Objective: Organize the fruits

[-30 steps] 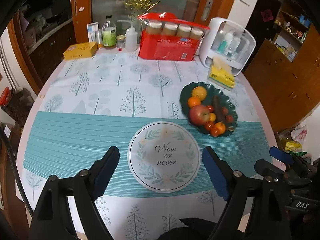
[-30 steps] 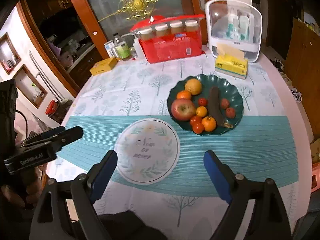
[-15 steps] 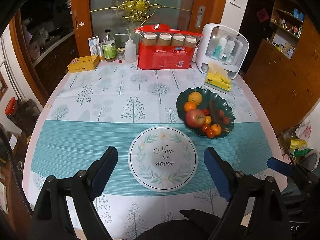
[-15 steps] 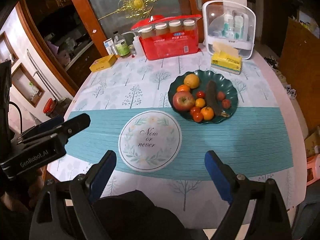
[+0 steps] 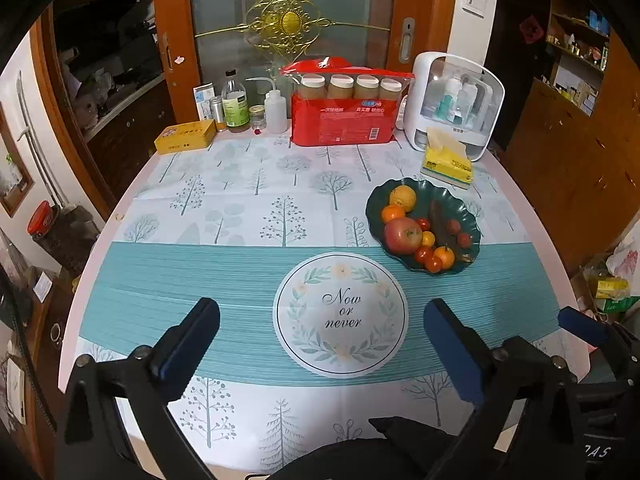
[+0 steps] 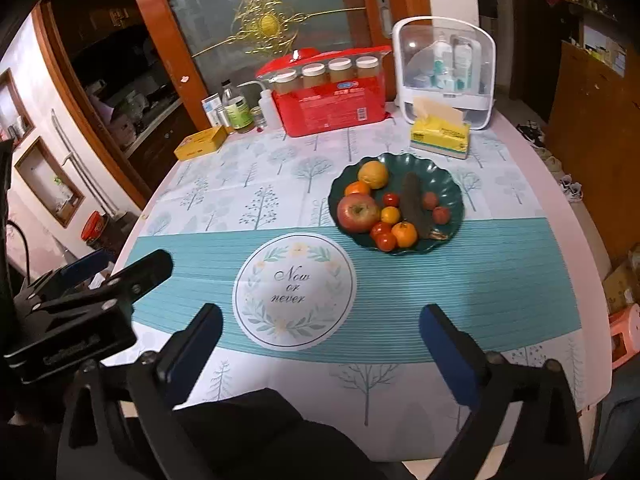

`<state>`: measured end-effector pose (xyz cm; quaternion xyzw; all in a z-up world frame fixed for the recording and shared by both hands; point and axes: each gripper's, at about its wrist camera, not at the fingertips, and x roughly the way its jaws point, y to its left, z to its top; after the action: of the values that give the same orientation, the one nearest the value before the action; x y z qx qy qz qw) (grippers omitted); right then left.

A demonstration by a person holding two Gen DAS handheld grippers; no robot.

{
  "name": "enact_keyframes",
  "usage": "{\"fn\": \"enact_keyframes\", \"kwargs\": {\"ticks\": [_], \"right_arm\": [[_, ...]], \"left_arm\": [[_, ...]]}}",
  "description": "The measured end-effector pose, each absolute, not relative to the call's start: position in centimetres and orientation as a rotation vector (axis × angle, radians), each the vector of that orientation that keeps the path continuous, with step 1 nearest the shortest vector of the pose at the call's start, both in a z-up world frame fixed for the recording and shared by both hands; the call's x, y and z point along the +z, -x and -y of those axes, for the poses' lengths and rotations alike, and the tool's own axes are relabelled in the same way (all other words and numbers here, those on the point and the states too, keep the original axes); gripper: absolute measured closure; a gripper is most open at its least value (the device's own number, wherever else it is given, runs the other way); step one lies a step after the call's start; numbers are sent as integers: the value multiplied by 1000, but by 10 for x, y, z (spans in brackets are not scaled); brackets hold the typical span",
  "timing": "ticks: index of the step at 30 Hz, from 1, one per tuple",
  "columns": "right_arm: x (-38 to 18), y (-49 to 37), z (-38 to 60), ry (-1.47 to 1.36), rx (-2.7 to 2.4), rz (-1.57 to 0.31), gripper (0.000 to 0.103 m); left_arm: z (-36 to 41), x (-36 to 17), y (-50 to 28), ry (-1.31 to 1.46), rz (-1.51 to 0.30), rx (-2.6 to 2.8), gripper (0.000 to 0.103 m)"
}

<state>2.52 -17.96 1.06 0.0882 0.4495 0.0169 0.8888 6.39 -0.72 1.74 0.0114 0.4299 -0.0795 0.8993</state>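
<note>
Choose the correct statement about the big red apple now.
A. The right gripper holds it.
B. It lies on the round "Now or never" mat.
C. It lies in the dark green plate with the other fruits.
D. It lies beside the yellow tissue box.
C: the apple sits in the green plate among the small fruits, and both grippers are open and empty.

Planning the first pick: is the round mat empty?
Empty: the mat shows only its print; all fruit sits in the green plate.
</note>
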Motion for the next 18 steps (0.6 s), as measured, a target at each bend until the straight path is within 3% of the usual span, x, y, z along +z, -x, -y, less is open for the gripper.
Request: {"fn": "enact_keyframes", "kwargs": {"ticks": [18], "right_arm": [[16, -24, 178, -173, 11, -903, 0]], "left_arm": [[3, 17, -65, -65, -885, -110, 1]]}}
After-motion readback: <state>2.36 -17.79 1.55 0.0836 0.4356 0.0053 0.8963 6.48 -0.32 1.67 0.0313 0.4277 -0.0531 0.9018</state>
